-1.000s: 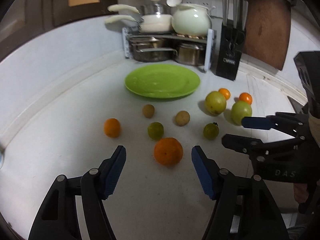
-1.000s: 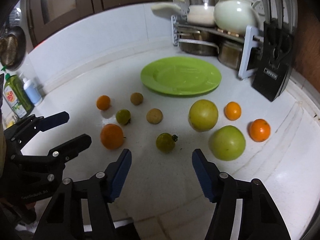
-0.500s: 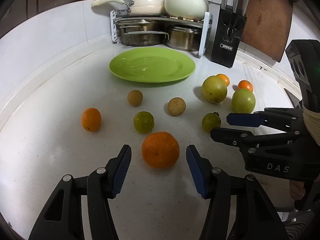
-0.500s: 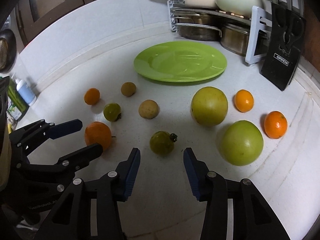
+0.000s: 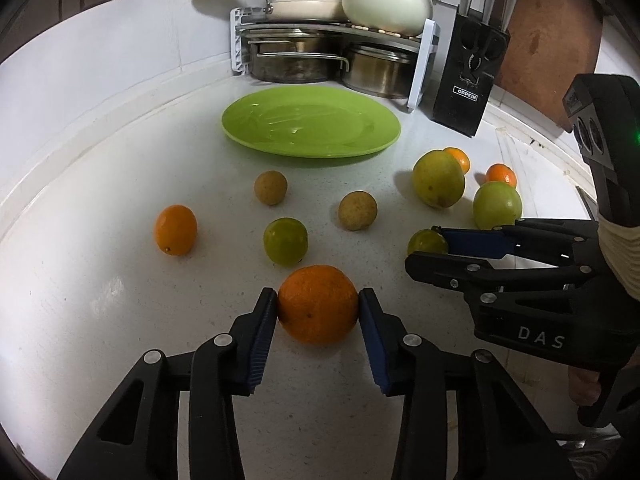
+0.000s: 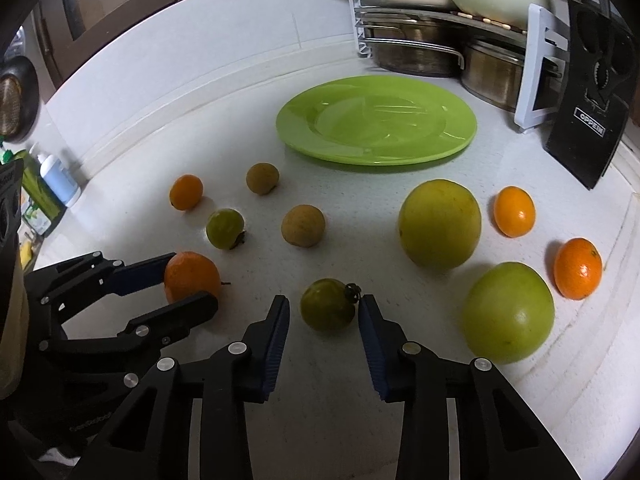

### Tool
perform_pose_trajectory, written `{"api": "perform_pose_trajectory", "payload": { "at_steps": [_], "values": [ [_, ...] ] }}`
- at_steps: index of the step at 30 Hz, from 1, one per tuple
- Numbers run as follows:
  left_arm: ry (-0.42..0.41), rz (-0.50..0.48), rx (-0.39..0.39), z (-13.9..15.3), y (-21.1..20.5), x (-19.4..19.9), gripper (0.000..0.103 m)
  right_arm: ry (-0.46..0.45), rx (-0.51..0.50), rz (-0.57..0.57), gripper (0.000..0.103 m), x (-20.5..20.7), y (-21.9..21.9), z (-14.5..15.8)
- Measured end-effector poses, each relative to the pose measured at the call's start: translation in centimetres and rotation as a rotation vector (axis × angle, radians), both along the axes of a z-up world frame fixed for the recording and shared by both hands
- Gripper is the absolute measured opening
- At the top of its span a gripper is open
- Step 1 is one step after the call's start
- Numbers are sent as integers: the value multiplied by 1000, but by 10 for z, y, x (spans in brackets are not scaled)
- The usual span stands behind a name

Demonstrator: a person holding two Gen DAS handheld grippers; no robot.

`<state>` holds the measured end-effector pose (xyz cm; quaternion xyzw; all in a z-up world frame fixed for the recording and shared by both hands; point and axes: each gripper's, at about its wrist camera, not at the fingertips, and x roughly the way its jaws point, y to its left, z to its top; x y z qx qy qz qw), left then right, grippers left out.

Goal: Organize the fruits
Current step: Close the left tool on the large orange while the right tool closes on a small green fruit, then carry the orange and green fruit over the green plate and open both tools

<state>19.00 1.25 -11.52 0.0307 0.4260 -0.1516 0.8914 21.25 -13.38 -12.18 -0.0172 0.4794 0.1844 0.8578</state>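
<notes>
Now, status:
change: against the frames a second ago, both grippers are lower and nearer their fruit, and both gaps are much narrower.
left gripper (image 5: 318, 312): jaws closing on the orange (image 5: 317, 304); blue pads appear to touch its left and right sides, low centre of the left view. Orange sits on the counter (image 5: 100, 312), not lifted.
right gripper (image 6: 324, 312): jaws closing around the green fruit (image 6: 328, 304), low centre of the right view. Thin gap shows on the left pad side; right pad sits just at the stem. Contact not clear, so I call it not yet gripped.
plate (image 6: 304, 136): bare, upper centre of both views, well apart from both held targets.
rest of fruit: small orange (image 5: 176, 230), two brown ones (image 5: 271, 188) (image 5: 357, 211), another green one (image 5: 285, 241), two large yellow-green ones (image 6: 439, 224) (image 6: 509, 311), two more small oranges (image 6: 514, 211) (image 6: 577, 268), all loose on the counter.
meaning: judged as a two-handed pick just starting; nothing sorted yet, whole task ahead.
next: finish the squeeze, lift, carry to the plate, presumably.
risk: round fruit can roll out if a pad lands off-centre.
</notes>
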Motion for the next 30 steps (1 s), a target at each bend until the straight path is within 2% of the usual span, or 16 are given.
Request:
{"api": "perform_pose_trajectory", "payload": {
  "at_steps": [3, 11, 22, 30],
  "values": [
    [4, 12, 2, 1, 0, 0, 41, 0, -6, 9, 30, 1, 0, -1],
    [-13, 46, -4, 6, 3, -2, 41, -20, -8, 17, 30, -1, 0, 4],
    [-91, 49, -9, 39, -2, 6, 41, -93, 1, 0, 30, -1, -6, 40],
    [-168, 36, -6, 69, -10, 27, 41, -173, -6, -21, 30, 16, -11, 73]
  ]
}}
